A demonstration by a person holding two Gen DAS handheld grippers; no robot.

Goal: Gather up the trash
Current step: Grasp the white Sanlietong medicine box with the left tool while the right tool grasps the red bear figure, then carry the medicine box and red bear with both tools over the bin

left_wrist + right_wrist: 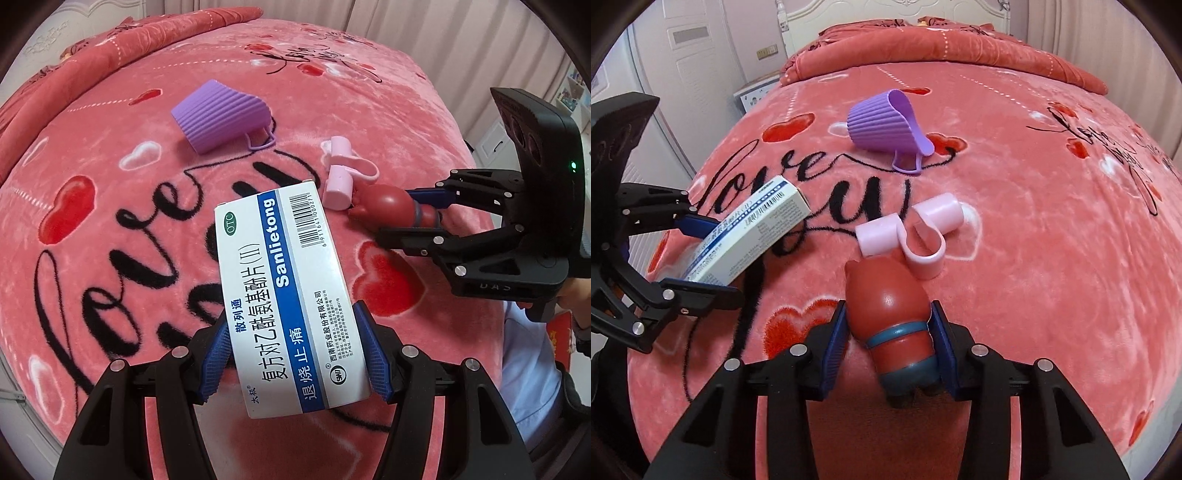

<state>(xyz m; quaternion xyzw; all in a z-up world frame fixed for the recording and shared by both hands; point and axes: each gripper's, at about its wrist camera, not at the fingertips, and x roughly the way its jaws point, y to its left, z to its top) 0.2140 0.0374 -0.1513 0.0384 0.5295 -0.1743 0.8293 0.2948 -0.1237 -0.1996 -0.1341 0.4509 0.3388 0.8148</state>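
Blue-padded fingers of the left tool (295,354) clamp a white medicine box (286,295) above the pink bed blanket (110,240), its long axis running forward along the fingers, printed "Sanlietong" and "OTC". The right tool (890,347) grips a red pig figure (890,314), head pointing forward. Just beyond lie a pink clip (916,232) and, farther off, a purple ribbed cup (882,125) on its side.

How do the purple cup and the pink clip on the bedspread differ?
The purple cup is ribbed and tapered, lying on its side with a loop handle; the pink clip is smooth, two short cylinders joined by a curved band. The cup lies apart, farther up the bed; the clip sits right by the red toy. Neither tool grips them; both rest on the blanket.
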